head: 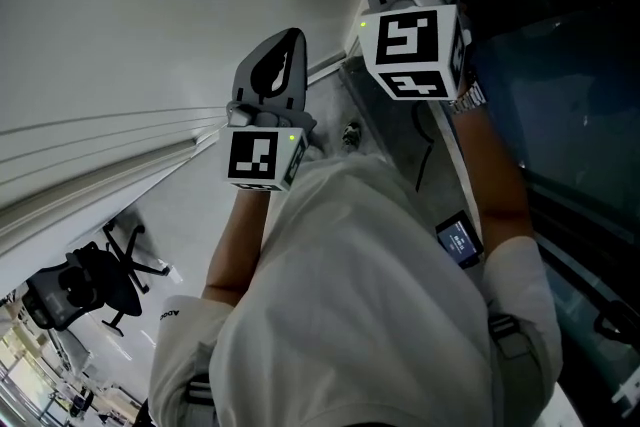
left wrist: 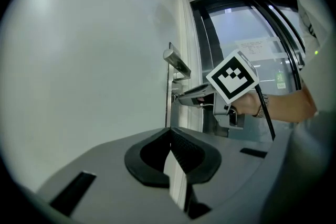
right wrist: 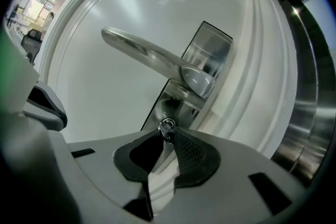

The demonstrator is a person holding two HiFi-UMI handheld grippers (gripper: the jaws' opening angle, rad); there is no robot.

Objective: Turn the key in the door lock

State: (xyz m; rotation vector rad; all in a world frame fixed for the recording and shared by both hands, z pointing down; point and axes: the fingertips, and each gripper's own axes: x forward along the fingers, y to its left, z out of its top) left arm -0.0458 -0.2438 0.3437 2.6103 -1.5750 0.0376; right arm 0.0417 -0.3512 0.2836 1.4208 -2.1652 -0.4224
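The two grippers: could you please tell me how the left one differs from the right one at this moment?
The right gripper pinches the key in the lock below the door handle; the left gripper holds nothing. The right gripper is at the lock; the left gripper is held off to one side of it. Both have their jaws closed.

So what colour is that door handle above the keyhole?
Silvery metal: the door handle is clearest in the right gripper view.
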